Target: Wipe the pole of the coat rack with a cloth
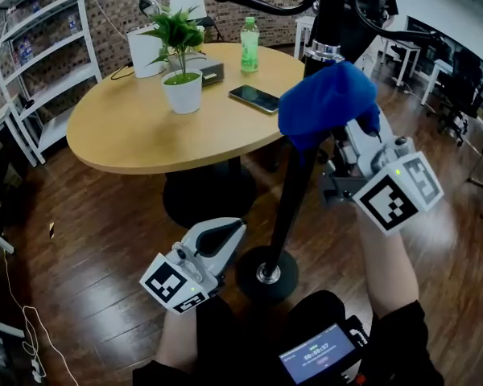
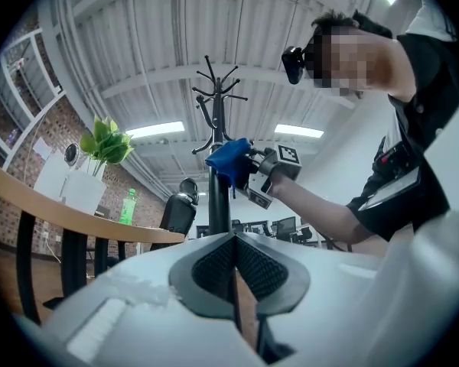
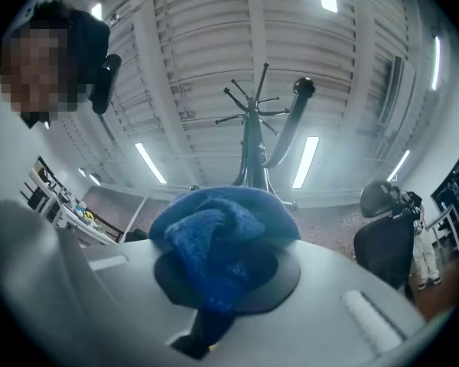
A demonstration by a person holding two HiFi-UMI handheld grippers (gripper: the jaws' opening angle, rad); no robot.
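The right gripper (image 1: 348, 139) clamps a bunched blue cloth (image 1: 326, 103) against the coat rack's black pole (image 1: 294, 191), the cloth hiding its jaw tips. The left gripper (image 1: 227, 232), jaws closed on nothing, hangs low beside the rack's base (image 1: 266, 274).

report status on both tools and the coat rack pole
Right tool shut on blue cloth, cloth against coat rack pole. Left tool shut, empty, low near base. Nothing blocking pole.

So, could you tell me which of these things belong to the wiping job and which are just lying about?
Job: blue cloth, clamped in the right gripper; coat rack pole.

Lying about: potted plant, green bottle and phone, all on the table; left gripper, shut and empty.
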